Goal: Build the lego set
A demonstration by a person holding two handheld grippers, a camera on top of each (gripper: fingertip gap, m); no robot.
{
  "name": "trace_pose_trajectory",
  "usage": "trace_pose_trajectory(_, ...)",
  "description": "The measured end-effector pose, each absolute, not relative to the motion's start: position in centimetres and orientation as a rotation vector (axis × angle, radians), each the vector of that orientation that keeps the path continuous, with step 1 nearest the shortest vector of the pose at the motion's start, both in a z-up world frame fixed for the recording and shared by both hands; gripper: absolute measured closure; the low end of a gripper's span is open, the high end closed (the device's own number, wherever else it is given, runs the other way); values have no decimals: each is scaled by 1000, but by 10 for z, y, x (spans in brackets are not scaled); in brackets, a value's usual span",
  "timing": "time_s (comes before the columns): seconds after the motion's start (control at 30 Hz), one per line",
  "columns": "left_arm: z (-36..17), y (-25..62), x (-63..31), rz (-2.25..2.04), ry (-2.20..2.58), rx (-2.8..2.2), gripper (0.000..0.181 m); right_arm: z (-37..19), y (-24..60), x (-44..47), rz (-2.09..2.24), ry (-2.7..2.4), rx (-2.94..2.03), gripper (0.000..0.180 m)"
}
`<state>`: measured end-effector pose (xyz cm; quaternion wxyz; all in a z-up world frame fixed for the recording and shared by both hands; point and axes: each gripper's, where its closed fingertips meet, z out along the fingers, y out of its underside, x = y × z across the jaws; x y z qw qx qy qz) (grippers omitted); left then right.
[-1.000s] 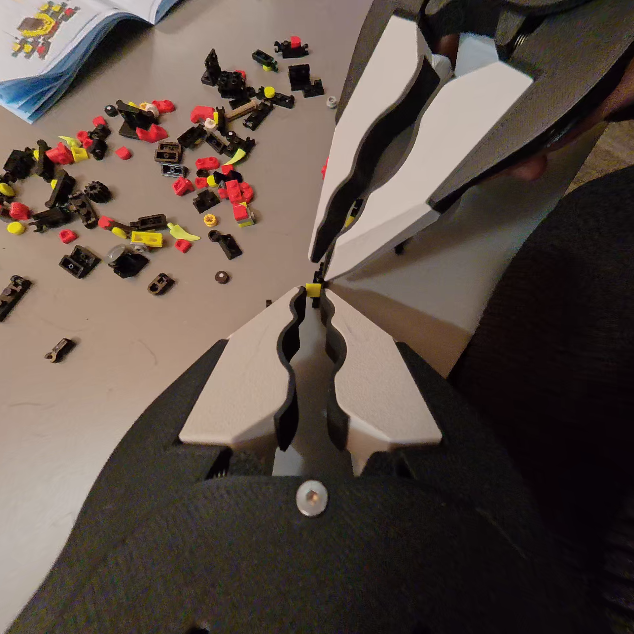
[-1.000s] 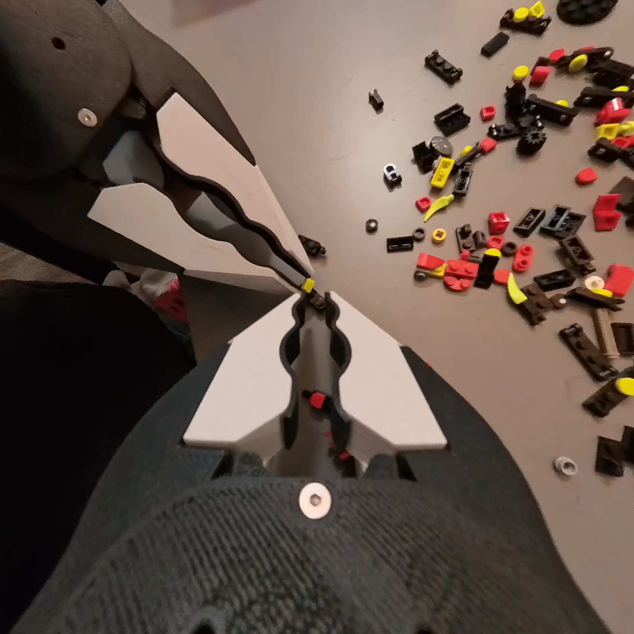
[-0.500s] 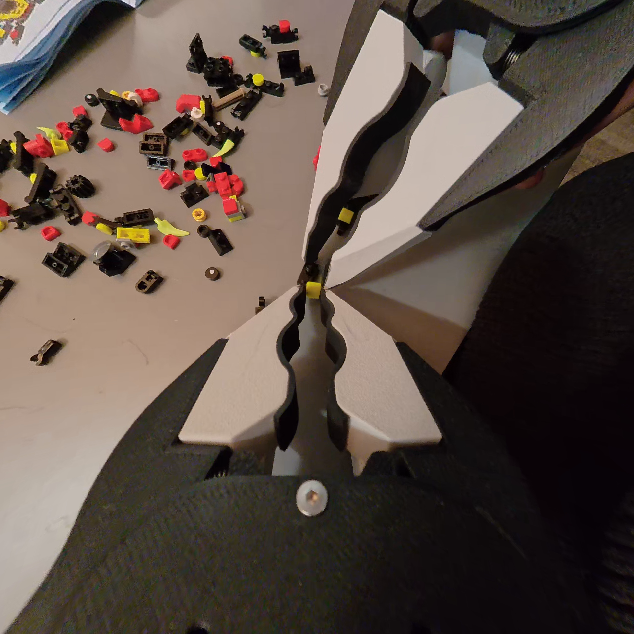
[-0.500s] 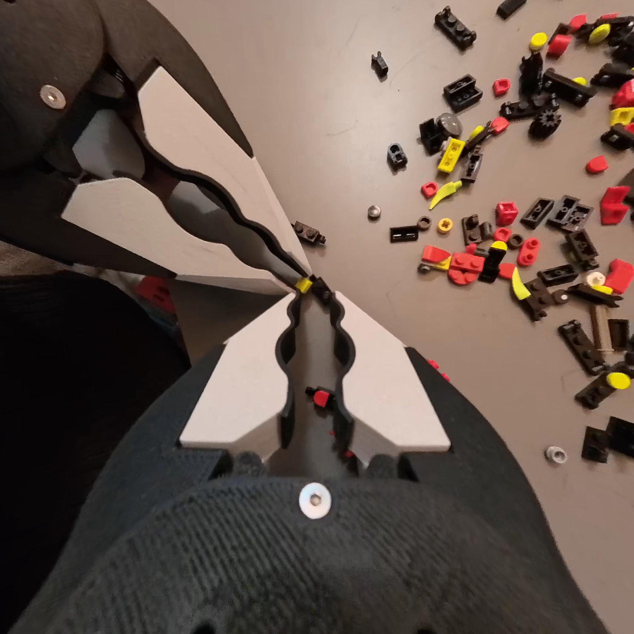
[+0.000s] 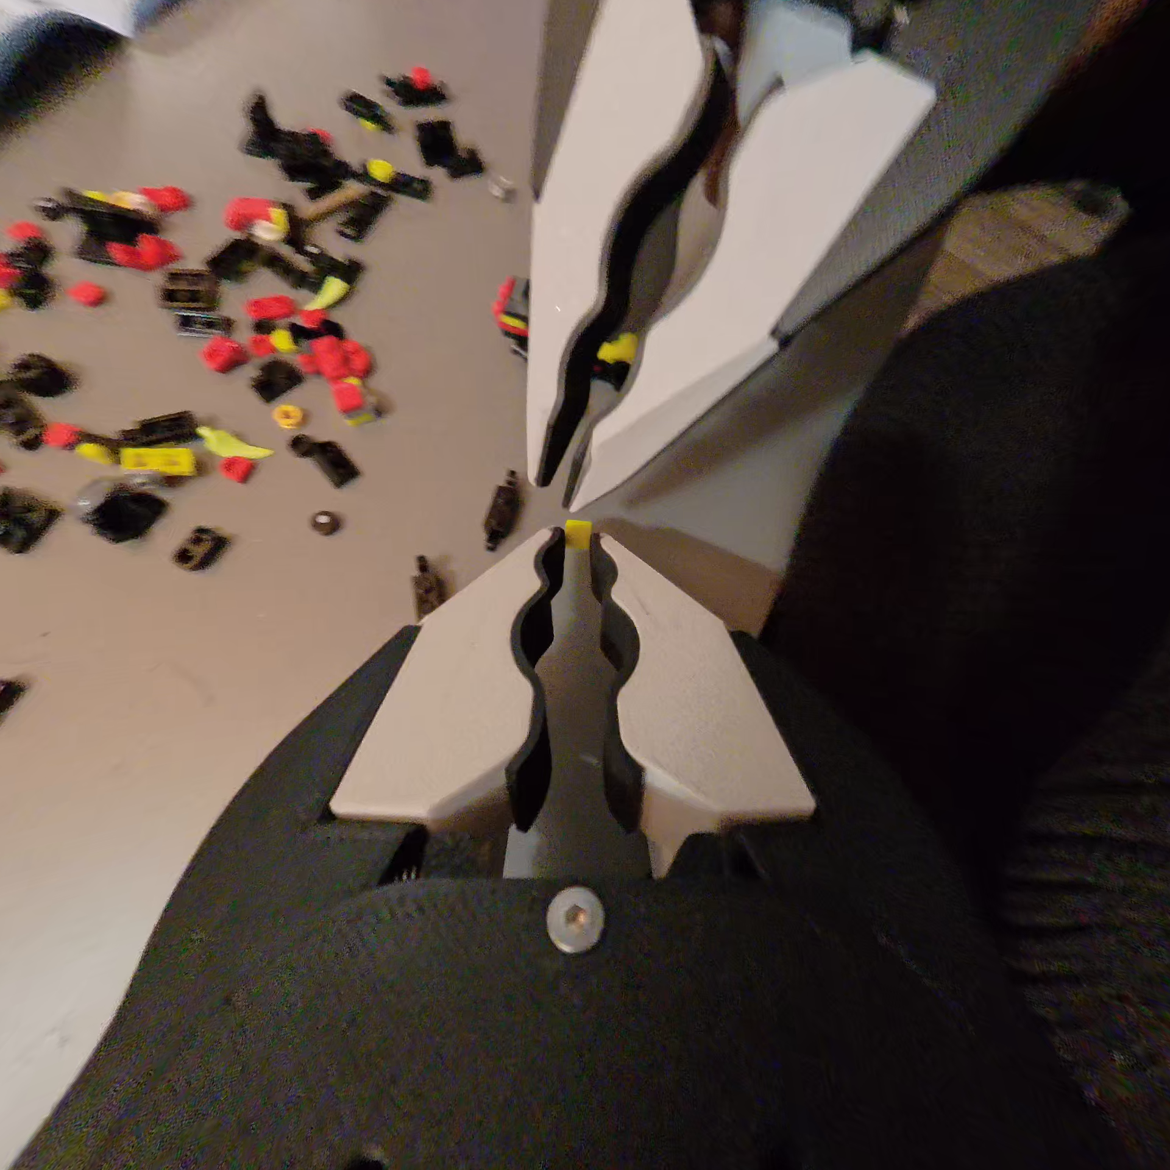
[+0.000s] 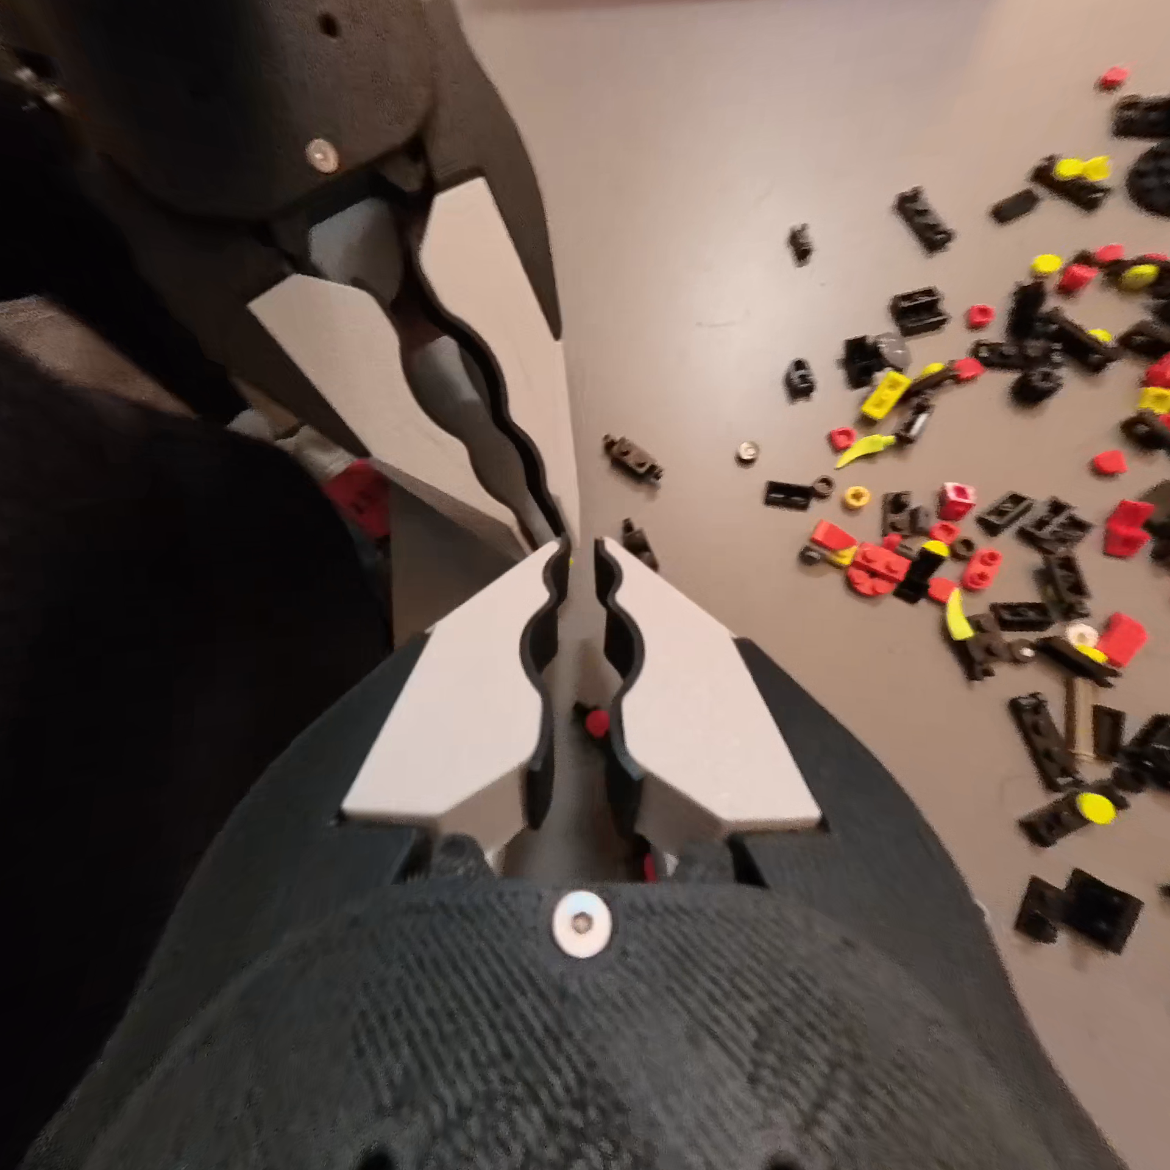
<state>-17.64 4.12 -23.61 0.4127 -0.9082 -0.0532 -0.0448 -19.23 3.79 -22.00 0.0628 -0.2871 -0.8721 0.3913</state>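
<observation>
My left gripper (image 5: 576, 539) is shut on a small yellow lego piece (image 5: 577, 532) at its fingertips. My right gripper (image 6: 579, 552) points tip to tip at it, jaws a narrow gap apart with nothing between them. It enters the left wrist view (image 5: 557, 490) from above; the left gripper shows in the right wrist view (image 6: 549, 528) at upper left. A small black piece (image 6: 636, 541) lies on the table beside the right fingertips, also in the left wrist view (image 5: 503, 506). Both views are motion-blurred.
Several loose black, red and yellow lego pieces (image 5: 285, 354) are scattered over the grey table (image 5: 158, 665), also in the right wrist view (image 6: 949, 538). Another black piece (image 6: 633, 456) lies nearby. The table edge (image 5: 715, 551) and a person's dark clothing (image 5: 981, 570) are beside the grippers. The grippers are tip to tip, or close to it.
The black piece that sat in my right gripper's tips is gone from them, and a black piece now lies on the table beside them. Both grippers shifted; the tips moved slightly apart.
</observation>
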Motion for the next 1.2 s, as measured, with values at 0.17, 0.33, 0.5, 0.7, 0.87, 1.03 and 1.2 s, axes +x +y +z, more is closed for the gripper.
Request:
trace_pose_trajectory(0.17, -251, 33, -165, -91, -15, -2377, 174, -220, 51, -191, 1179, -2634, -856, 174)
trace_pose_trajectory(0.33, -250, 34, -165, -99, -26, -2376, 171, -218, 47, -190, 1235, -2636, -879, 174)
trace_pose_trajectory(0.5, -252, 32, -166, -82, -18, -2387, 165, -227, 41, -180, 1206, -2685, -783, 172)
trace_pose_trajectory(0.7, -241, 26, -170, -141, -52, -2345, 168, -240, 30, -168, 1099, -2761, -531, 166)
trace_pose_trajectory(0.87, -233, 24, -177, -166, -121, -2298, 171, -240, 22, -167, 1097, -2768, -445, 165)
trace_pose_trajectory(1.03, -237, 22, -185, -122, -163, -2307, 171, -243, 24, -176, 1009, -2758, -405, 172)
trace_pose_trajectory(1.2, -240, 21, -186, -118, -183, -2321, 171, -245, 24, -172, 995, -2802, -368, 172)
